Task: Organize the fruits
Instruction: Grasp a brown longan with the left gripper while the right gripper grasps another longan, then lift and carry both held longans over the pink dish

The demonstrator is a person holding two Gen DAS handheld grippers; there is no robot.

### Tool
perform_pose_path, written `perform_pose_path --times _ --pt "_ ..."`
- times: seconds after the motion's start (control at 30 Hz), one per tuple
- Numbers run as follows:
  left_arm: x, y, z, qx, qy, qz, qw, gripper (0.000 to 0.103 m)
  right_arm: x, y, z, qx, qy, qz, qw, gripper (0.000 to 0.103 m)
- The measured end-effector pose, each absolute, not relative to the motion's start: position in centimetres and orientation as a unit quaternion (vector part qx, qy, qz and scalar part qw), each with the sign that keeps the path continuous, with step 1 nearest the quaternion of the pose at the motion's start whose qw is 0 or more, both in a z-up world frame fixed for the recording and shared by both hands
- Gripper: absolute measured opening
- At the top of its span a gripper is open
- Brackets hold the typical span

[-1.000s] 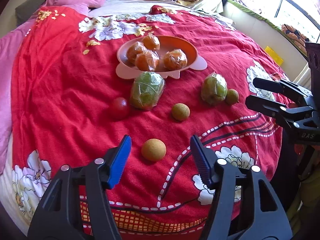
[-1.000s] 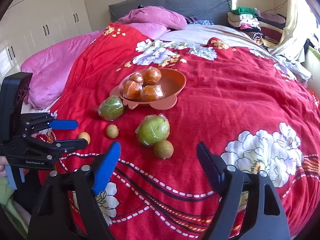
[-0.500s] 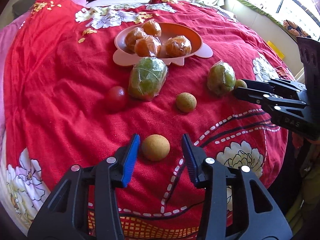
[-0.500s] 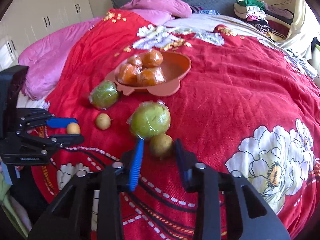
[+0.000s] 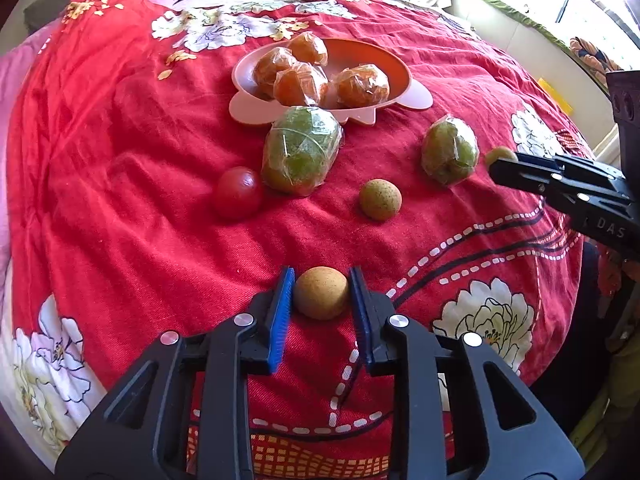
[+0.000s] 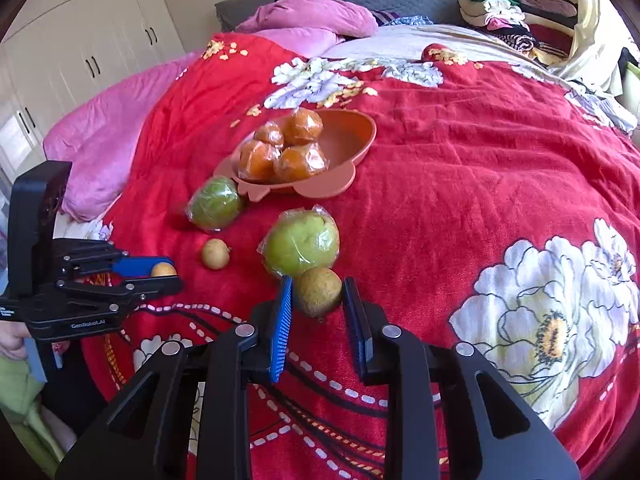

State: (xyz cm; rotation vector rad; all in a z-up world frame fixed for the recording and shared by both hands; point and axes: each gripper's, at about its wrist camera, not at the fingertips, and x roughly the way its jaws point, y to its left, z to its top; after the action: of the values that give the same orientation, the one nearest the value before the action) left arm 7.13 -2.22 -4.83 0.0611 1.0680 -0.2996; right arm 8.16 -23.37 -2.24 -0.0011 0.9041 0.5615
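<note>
Orange wrapped fruits [image 5: 316, 76] fill the bowl [image 5: 400, 76]; six remain on the bed, each claw, left claw [image 5: 320, 294] and right claw [image 6: 317, 300], pinching one small brown fruit [image 5: 320, 292].

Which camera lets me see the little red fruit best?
The left wrist view. The little red fruit lies in the open there, on the blanket beside a wrapped green fruit. In the right wrist view I can't find it at all.

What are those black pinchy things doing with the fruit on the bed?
A person is sorting fruit on a red blanket. The left gripper is shut on a small tan fruit, and the right gripper is shut on a small brownish fruit. Both fruits rest on the blanket. The orange bowl holds four wrapped oranges.
</note>
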Motion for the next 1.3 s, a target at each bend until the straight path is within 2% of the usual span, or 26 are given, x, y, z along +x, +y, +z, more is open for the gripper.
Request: perform_pose_path --times 0.87,1.3 --pt "9.7 -2.7 1.7 0.022 0.457 -0.161 0.875 0.020 9.0 -23.3 3.6 0.010 0.380 0.280 0.882 0.024" --pt "12.7 -1.8 2.8 0.027 0.451 -0.151 0.879 0.020 11.1 -22.5 4.5 0.011 0.371 0.283 0.884 0.024"
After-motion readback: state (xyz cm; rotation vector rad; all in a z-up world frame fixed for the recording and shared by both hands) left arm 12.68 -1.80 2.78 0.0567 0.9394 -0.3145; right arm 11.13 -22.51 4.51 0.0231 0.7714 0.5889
